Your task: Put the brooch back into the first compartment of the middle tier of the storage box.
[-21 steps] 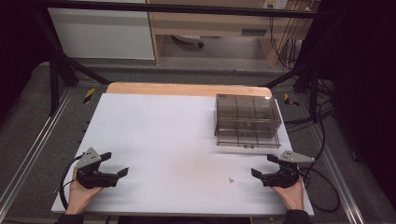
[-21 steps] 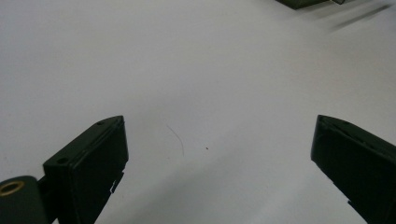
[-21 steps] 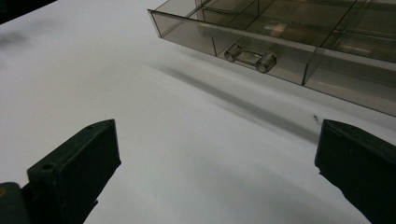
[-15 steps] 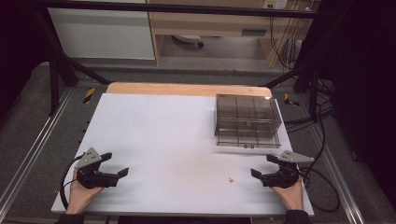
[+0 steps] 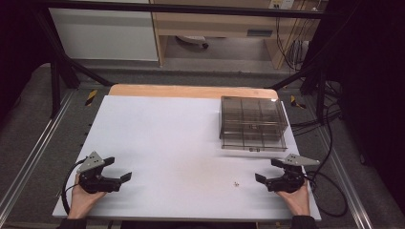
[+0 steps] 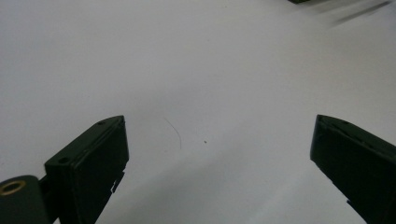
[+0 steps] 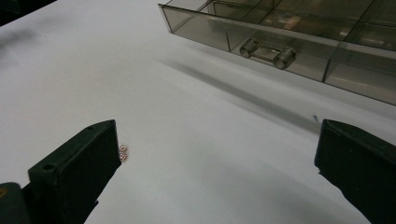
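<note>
High view: both grippers low at table's (image 5: 157, 129) near edge, left gripper (image 5: 117, 171) and right gripper (image 5: 268, 171) fingers wide, empty. Tiny pinkish beads (image 5: 236, 183) lie loose just beside right gripper. Risk: they look too small for blunt fingers, likely to skitter away. Smoky clear compartment box (image 5: 252, 123) sits farther back, right side.

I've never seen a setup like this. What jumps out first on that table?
A smoky clear compartment box sits closed at the far right of the white table. Near the front edge, a person's hands hold a left claw and a right claw, both open and empty. A few tiny beads lie beside the right claw.
</note>
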Demonstrator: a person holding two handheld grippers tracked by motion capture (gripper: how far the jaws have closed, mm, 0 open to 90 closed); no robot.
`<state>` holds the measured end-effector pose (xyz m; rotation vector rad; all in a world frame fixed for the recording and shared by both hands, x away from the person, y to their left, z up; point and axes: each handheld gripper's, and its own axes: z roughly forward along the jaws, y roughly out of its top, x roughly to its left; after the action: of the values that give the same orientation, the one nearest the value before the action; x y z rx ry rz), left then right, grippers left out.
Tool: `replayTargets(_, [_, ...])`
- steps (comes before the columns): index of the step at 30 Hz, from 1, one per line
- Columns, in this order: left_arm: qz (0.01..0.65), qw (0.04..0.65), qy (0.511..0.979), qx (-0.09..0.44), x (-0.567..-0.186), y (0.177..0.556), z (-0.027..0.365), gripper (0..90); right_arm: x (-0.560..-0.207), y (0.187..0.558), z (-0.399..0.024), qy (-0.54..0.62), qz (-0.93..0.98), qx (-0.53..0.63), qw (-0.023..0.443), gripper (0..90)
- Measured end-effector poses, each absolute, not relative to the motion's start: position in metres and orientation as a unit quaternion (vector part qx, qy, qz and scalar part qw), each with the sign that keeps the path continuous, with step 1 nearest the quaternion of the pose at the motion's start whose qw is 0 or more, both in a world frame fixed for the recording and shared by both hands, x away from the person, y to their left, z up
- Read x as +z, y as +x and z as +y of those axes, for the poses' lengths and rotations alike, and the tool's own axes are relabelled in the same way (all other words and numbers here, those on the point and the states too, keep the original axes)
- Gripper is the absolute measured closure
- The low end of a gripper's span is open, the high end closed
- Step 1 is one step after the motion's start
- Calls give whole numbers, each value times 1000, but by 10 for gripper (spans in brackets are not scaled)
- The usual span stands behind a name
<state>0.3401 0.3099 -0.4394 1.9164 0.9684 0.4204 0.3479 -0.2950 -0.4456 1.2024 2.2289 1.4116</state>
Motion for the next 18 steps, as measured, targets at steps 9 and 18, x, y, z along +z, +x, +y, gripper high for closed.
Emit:
replayTargets(9, [397, 454, 779, 171, -441, 340, 310, 42, -443, 349, -280, 405, 778, 466, 116, 19])
replayTargets(18, [398, 454, 779, 172, -441, 339, 310, 43, -441, 347, -263, 394, 794, 450, 114, 44])
